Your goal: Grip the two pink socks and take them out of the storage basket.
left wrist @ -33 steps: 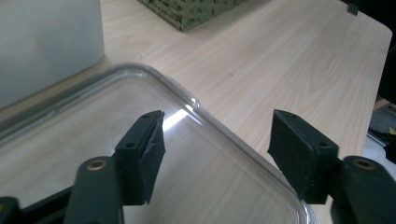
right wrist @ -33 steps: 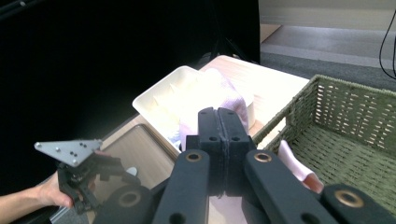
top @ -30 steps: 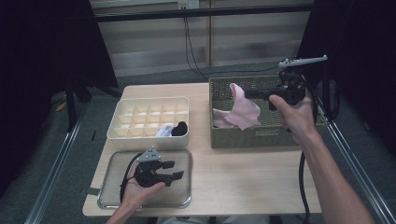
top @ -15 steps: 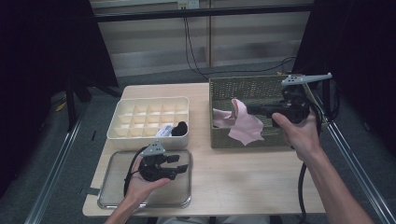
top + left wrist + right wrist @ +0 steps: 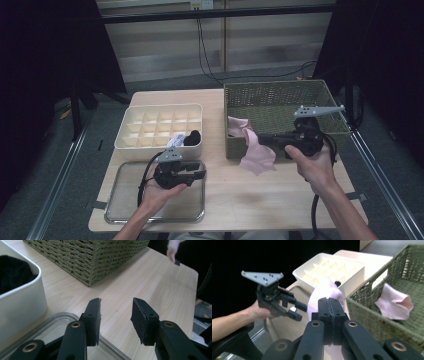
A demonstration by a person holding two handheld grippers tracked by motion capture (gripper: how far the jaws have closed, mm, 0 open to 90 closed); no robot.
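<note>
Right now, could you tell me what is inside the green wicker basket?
A pink cloth lies inside the basket. Its near wall hides the floor beneath the cloth.

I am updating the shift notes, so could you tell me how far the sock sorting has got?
Done: a black sock sits in the divided organiser. In hand: the right gripper is shut on a pink sock beside the basket. Left: another pink sock lies in the basket; the left gripper is empty.
</note>
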